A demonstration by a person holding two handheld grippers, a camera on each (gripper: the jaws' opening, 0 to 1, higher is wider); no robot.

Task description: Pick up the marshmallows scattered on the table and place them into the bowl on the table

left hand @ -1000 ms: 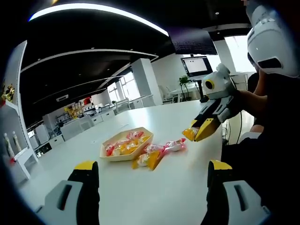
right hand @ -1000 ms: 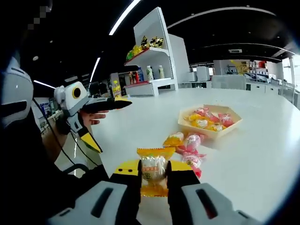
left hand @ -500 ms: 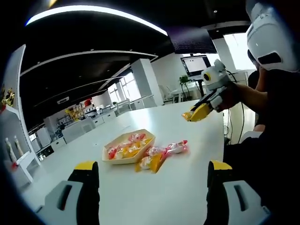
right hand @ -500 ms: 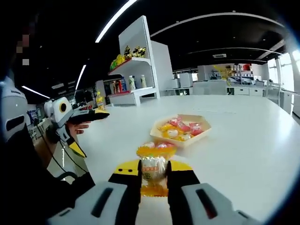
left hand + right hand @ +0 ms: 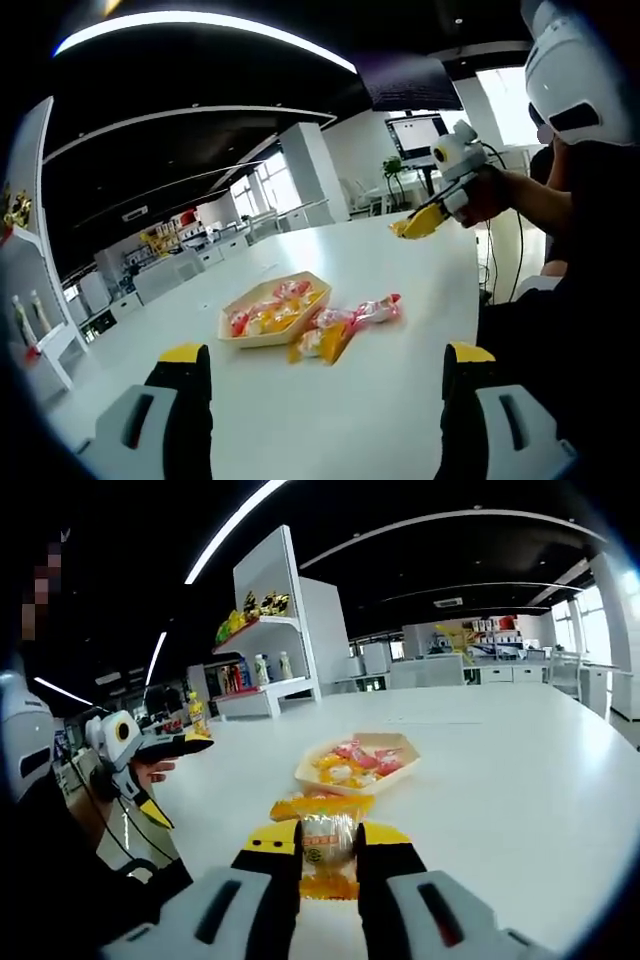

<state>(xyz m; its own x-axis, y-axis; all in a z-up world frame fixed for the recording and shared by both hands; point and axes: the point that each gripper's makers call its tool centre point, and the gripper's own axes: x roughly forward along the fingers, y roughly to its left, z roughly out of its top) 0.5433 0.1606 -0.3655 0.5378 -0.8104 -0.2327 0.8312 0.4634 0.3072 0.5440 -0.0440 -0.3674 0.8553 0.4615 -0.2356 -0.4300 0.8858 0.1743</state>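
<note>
A shallow tan hexagonal bowl (image 5: 272,311) (image 5: 352,767) with several wrapped marshmallows in it sits on the white table (image 5: 380,400). Loose marshmallow packets (image 5: 342,327) in pink and orange wrappers lie beside the bowl, towards the person. My left gripper (image 5: 325,365) stands open near the table's edge, well short of them, with nothing between its jaws. My right gripper (image 5: 329,847) is shut on an orange-edged marshmallow packet (image 5: 325,852), held up in the air. In the left gripper view that right gripper (image 5: 418,222) hangs high at the right, above the table.
The person's dark sleeve (image 5: 560,300) fills the right of the left gripper view. In the right gripper view the left gripper (image 5: 160,748) sits at the left, with a hand on it. White shelving (image 5: 270,640) with bottles stands behind the table.
The right gripper has lifted the orange packet up and away from the pile; the bowl looks farther and smaller in its view. The left gripper has stayed almost still.
</note>
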